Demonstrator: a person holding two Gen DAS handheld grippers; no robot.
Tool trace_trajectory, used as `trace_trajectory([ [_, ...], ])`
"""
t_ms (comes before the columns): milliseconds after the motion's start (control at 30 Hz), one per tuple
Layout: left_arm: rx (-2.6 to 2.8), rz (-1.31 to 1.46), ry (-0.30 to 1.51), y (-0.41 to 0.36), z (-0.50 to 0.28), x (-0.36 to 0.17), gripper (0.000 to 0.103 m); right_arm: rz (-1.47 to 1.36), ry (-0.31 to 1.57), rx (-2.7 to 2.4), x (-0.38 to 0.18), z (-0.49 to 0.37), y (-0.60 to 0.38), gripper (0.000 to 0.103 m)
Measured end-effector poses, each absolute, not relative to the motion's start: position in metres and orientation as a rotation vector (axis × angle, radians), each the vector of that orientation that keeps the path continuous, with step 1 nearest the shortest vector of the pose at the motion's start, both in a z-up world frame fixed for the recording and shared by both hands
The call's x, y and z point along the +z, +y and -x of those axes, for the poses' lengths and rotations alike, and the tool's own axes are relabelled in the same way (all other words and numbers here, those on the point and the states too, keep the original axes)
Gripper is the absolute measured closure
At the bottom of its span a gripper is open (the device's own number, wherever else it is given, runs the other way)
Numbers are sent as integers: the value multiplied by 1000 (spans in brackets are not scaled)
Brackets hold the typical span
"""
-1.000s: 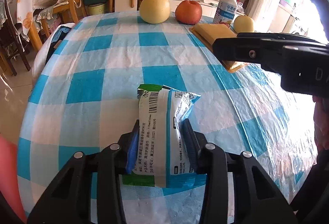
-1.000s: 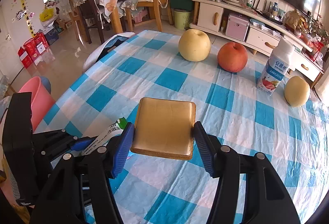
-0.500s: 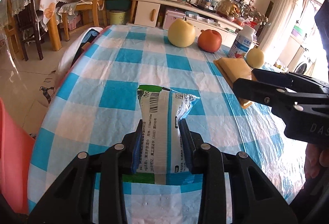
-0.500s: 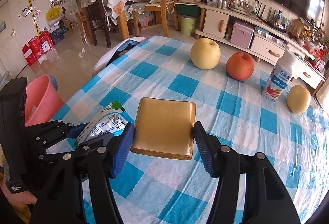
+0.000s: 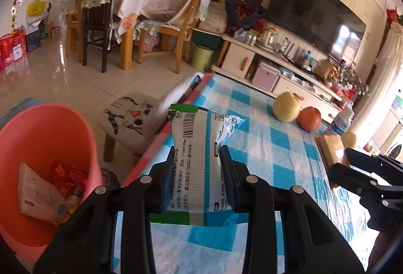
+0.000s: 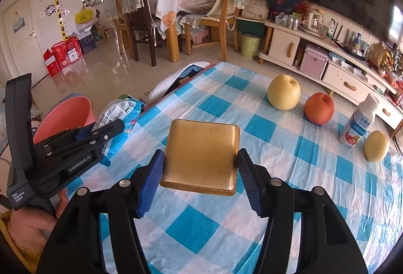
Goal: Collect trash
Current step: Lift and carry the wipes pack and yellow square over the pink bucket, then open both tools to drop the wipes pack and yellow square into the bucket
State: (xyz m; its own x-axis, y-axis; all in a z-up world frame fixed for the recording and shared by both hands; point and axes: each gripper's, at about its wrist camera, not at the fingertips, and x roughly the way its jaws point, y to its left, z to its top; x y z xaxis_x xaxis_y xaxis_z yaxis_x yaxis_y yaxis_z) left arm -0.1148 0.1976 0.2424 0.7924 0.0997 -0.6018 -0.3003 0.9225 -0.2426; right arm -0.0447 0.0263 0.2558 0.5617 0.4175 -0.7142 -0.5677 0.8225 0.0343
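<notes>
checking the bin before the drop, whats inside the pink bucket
The pink bucket already holds trash: a pale flat packet leaning on its wall, red wrappers and smaller bits beside it. The bottom is covered by these and by the left gripper's body.

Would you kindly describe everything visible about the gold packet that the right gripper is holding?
The gold packet is a flat, roughly square pouch with rounded corners, of shiny golden foil-like material, with a crimped seam along its near edge and faint creases on its face. It looks sealed and slightly puffed. The right gripper holds it clamped between its blue ribbed pads at the two side edges, lying nearly level and lifted above the blue-checked tablecloth. Nothing else touches it. In the left wrist view it shows edge-on.
</notes>
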Motion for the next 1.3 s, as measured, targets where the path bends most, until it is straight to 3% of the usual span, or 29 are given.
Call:
trace_trajectory([
  [667, 664, 596, 518, 315, 171, 238, 68, 272, 789, 822, 247, 78, 166, 43],
  [1167, 805, 777, 475, 362, 202, 224, 68, 360, 806, 936, 222, 78, 250, 43],
  [1267, 853, 791, 467, 368, 208, 223, 61, 382, 822, 971, 213, 79, 266, 42],
  [1300, 867, 798, 473, 371, 209, 222, 53, 397, 809, 959, 211, 81, 270, 42],
])
